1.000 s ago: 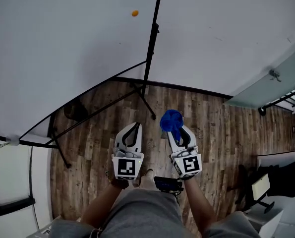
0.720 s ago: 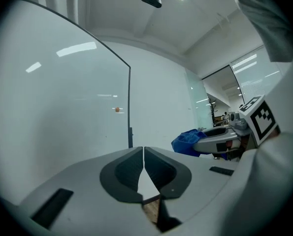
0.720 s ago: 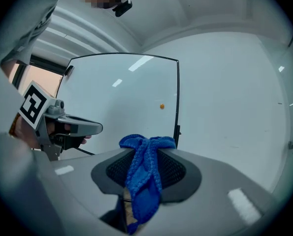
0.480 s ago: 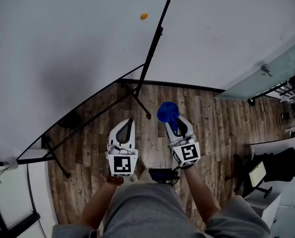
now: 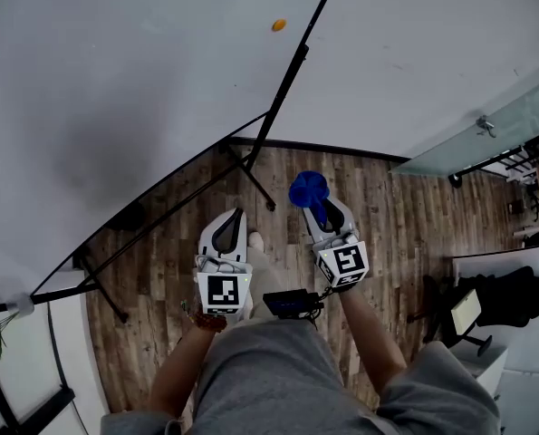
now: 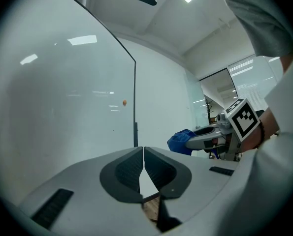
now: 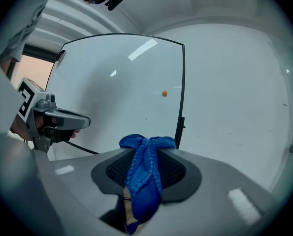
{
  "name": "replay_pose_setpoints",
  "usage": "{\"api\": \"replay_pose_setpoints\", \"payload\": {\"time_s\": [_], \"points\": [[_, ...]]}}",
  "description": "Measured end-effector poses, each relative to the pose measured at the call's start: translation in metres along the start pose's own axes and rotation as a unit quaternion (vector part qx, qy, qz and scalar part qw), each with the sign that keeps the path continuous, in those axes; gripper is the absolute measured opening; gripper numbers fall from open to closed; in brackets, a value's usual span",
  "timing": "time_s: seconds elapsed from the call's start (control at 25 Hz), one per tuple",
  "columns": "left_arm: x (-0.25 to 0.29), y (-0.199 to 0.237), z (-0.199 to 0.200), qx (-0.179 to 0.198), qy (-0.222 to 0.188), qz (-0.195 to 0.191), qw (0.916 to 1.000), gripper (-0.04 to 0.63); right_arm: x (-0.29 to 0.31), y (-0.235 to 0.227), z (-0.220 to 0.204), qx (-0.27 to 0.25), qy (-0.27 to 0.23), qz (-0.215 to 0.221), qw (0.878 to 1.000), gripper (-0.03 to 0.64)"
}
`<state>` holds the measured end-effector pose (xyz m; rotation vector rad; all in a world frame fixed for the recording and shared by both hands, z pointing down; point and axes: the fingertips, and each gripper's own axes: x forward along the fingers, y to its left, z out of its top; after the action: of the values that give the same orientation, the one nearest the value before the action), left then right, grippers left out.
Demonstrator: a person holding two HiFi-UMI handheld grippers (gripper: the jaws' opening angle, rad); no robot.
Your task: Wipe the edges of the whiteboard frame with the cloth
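Whiteboard [image 5: 115,107] fills the upper left of the head view. Its thin black frame [image 5: 292,69] runs down the board's right-hand edge to the legs of a stand [image 5: 251,172] on a wood floor [image 5: 387,216]. A small orange dot [image 5: 278,25] sits on the board just inside that edge. Below the board's lower corner I hold both tools side by side, clear of the frame. My left gripper [image 5: 235,214] points toward the board, and my right gripper [image 5: 316,208] carries a bunched blue cloth [image 5: 307,190] at its tip.

In the left gripper view, my left jaws are pressed together with nothing between them. The whiteboard's right frame edge rises straight up beyond them. My right gripper and the cloth show off to the right of that edge.

In the right gripper view, my right jaws are clamped on the blue cloth, which bulges above them and hangs down below them. The whiteboard stands ahead with its frame edge just right of the cloth and not touching it. My left gripper shows in front of the board's left part.
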<state>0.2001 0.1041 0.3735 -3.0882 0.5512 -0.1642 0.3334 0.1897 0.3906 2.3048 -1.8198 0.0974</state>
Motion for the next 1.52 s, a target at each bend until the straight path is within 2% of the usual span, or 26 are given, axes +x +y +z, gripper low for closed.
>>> {"api": "replay_pose_setpoints", "payload": {"time_s": [0.52, 0.92, 1.16, 1.52], "points": [[0.051, 0.017, -0.027, 0.0, 0.051, -0.013, 0.9986, 0.015, 0.082, -0.036, -0.05, 0.01, 0.035, 0.044, 0.998, 0.144], [0.112, 0.018, -0.03, -0.034, 0.062, -0.049, 0.9963, 0.015, 0.162, -0.076, -0.096, 0.02, 0.055, 0.092, 0.994, 0.144], [0.137, 0.029, -0.039, -0.038, 0.078, -0.029, 0.9958, 0.015, 0.208, -0.09, -0.129, 0.024, 0.07, 0.108, 0.991, 0.144], [0.165, 0.043, -0.05, -0.044, 0.098, 0.001, 0.9942, 0.015, 0.26, -0.095, -0.186, 0.037, 0.118, 0.14, 0.982, 0.144]]}}
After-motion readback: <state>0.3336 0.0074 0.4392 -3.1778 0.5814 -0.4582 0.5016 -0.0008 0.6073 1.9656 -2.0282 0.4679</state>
